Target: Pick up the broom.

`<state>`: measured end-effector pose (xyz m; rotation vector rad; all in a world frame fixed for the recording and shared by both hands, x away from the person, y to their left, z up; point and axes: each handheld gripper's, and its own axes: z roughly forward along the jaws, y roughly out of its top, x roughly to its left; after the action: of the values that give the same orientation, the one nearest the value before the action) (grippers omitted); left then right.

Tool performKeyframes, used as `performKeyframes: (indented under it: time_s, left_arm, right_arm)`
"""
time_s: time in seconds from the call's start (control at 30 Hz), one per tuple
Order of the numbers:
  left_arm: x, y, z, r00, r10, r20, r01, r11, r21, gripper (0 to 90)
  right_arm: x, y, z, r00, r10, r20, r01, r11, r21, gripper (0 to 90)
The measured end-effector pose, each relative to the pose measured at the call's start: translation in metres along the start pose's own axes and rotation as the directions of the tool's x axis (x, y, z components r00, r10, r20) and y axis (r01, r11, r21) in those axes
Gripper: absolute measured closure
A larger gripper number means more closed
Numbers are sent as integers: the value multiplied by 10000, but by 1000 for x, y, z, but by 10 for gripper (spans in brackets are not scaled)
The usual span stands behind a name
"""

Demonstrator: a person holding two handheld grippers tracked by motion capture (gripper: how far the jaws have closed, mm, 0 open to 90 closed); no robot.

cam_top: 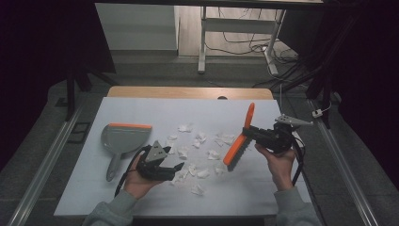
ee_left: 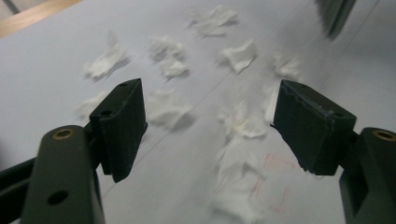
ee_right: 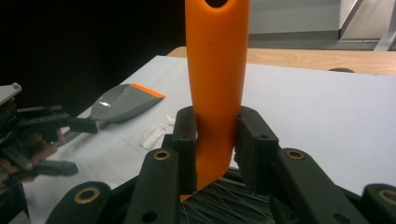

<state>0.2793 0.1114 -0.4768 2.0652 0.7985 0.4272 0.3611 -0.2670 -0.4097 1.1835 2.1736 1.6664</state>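
Note:
An orange hand brush (cam_top: 241, 139) with dark bristles stands tilted over the white sheet, its handle (ee_right: 215, 84) clamped between the jaws of my right gripper (cam_top: 254, 133), which is shut on it. White paper scraps (cam_top: 201, 155) lie scattered across the middle of the sheet. My left gripper (cam_top: 178, 170) hovers low at the scraps' left edge, jaws wide open and holding nothing; in the left gripper view the scraps (ee_left: 240, 123) lie on the sheet ahead between its fingers (ee_left: 119, 123). A grey dustpan (cam_top: 123, 139) with an orange lip rests flat at the left.
The white sheet (cam_top: 141, 110) covers a wooden table whose far edge (cam_top: 188, 92) shows bare. Metal rails run along both sides. Table legs and cables (cam_top: 244, 42) stand on the floor beyond. Faint red marks (ee_left: 275, 182) show on the sheet near the left gripper.

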Motion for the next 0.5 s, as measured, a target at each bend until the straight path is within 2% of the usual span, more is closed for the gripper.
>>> performKeyframes:
  time_s: [0.2, 0.37, 0.5]
  left_arm:
    - [-14, 14, 16, 9985, 144, 535, -138, 9998, -115, 266]
    - [-27, 23, 29, 9941, 407, 1010, -407, 9992, -14, 296]
    - [-34, 28, 41, 9908, 418, 1284, -418, 9991, -29, 303]
  right_arm:
    - [10, -4, 12, 9999, 97, -81, -98, 9999, -135, 706]
    - [17, -8, 21, 9999, 114, -80, -116, 9997, -218, 706]
    - [22, -11, 26, 9996, 243, -158, -248, 9992, -317, 706]
